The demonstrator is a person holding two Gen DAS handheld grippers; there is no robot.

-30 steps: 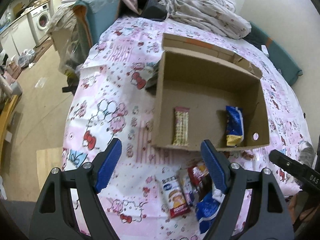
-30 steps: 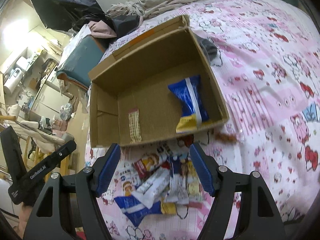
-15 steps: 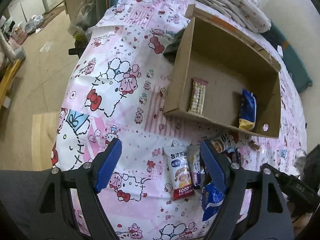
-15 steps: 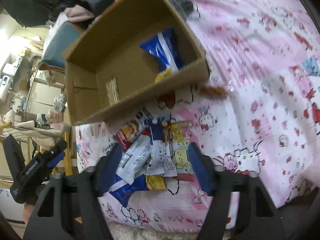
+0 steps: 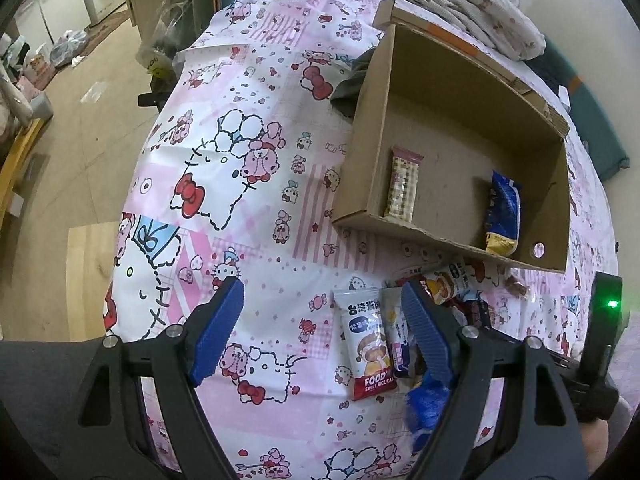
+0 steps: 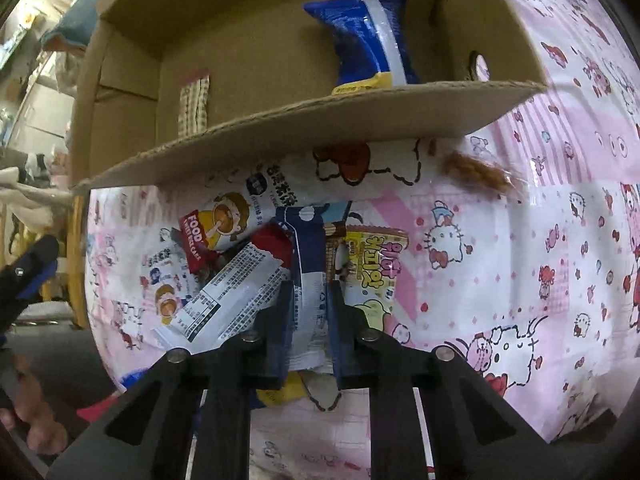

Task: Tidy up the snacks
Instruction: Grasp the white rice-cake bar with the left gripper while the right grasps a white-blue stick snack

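A cardboard box (image 5: pixel 460 80) lies on the pink cartoon-print cloth. Inside are a checked wafer bar (image 5: pixel 402 182) and a blue-and-yellow bag (image 5: pixel 503 212); both show in the right wrist view too, the bar (image 6: pixel 194 104) and the bag (image 6: pixel 370 54). A pile of snack packets (image 6: pixel 256 264) lies in front of the box. My right gripper (image 6: pixel 308 296) is down in the pile, shut on a navy-and-white packet (image 6: pixel 310 272). My left gripper (image 5: pixel 320 320) is open and empty above the cloth, left of the pile, by a rice cake packet (image 5: pixel 366 344).
A yellow packet (image 6: pixel 372 276) lies right of the held one and a brown snack (image 6: pixel 476 174) near the box corner. A dark cloth (image 5: pixel 352 84) sits by the box's left wall. Bedding (image 5: pixel 460 4) is piled behind. The cloth's left edge drops to the floor (image 5: pixel 80 120).
My right gripper dropped into the pile and closed on the navy-and-white packet. My left gripper pulled back and left, away from the box, still open.
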